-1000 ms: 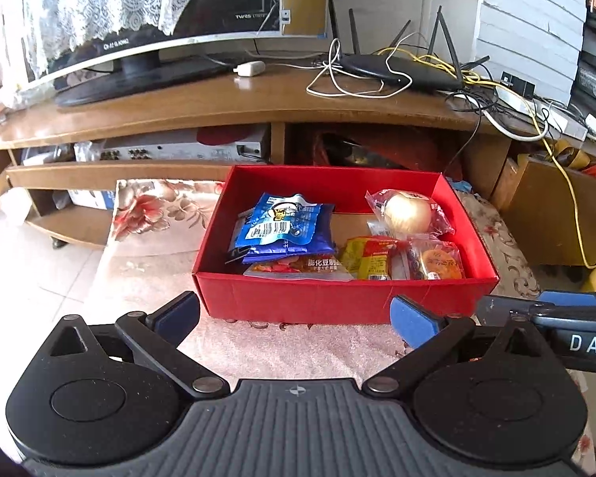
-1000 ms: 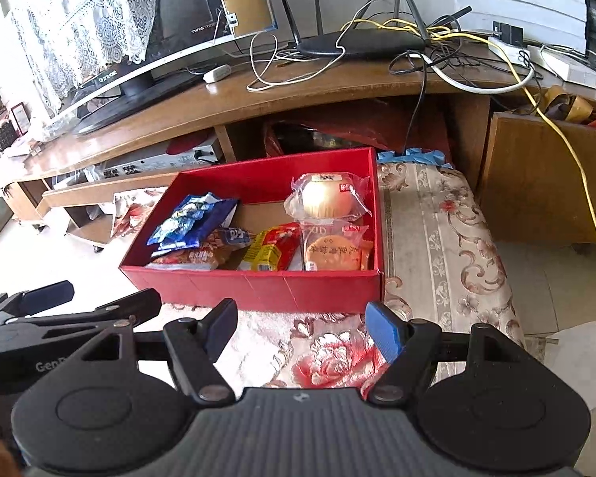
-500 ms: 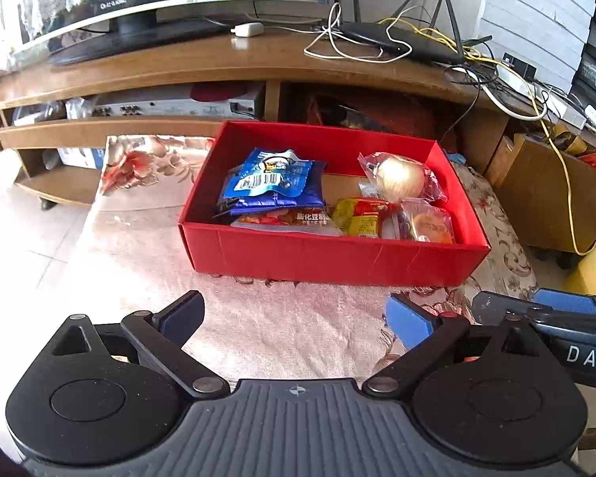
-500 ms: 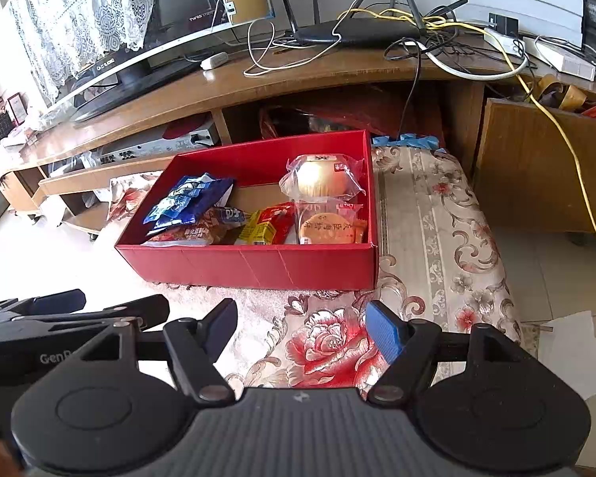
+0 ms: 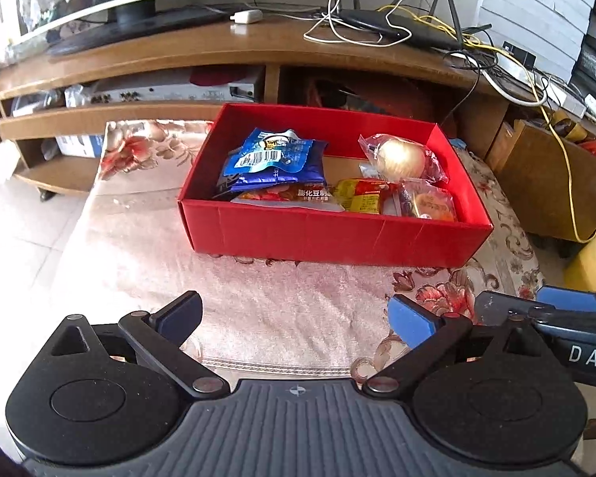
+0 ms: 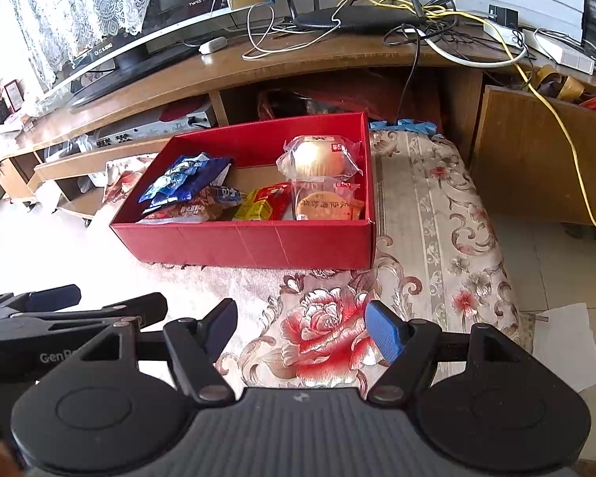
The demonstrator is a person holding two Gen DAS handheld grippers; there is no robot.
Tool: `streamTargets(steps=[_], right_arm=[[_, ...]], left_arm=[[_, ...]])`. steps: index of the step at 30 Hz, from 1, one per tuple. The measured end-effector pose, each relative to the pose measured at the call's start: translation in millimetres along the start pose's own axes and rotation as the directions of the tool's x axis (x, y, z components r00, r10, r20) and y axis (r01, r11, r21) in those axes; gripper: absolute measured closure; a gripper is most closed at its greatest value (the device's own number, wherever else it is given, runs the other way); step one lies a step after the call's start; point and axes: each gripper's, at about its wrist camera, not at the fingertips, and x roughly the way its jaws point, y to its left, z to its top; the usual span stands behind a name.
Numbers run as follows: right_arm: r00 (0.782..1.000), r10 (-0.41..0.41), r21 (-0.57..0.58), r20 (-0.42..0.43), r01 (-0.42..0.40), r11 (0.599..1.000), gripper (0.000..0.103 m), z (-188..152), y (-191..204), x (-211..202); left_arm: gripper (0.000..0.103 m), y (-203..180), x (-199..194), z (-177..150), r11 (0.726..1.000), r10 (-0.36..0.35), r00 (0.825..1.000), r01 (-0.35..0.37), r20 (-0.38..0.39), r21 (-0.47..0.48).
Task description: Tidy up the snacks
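Observation:
A red cardboard box (image 5: 329, 234) (image 6: 250, 244) sits on a flowered cloth and holds several wrapped snacks. A blue packet (image 5: 274, 159) (image 6: 186, 179) lies at its left, a yellow-red packet (image 5: 361, 196) (image 6: 264, 206) in the middle. At its right are a round bun in clear wrap (image 5: 401, 155) (image 6: 318, 157) and a flat orange pastry (image 5: 433, 204) (image 6: 324, 206). My left gripper (image 5: 296, 318) hovers open over the cloth in front of the box, nothing between its fingers. My right gripper (image 6: 300, 322) is open and empty too, near the box's front right corner.
The flowered cloth (image 5: 258, 306) (image 6: 429, 214) covers a low table. Behind it stands a wooden TV stand (image 5: 218, 55) with a monitor, a router (image 6: 353, 20) and tangled cables. A wooden cabinet (image 6: 536, 159) is at the right, tiled floor at both sides.
Both views have pulled back from the box, so it appears higher and farther, with more cloth in front. Neither gripper's jaws have changed.

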Motion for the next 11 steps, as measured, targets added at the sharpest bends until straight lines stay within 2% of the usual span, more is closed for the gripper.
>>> streamTargets(steps=[11], right_arm=[[1.000,-0.001,-0.005,-0.009,0.001,1.000,0.026,-2.3,1.4,0.5]], left_arm=[[0.000,0.5,-1.1,-3.1,1.000,0.025,1.000,-0.025,0.003,0.003]])
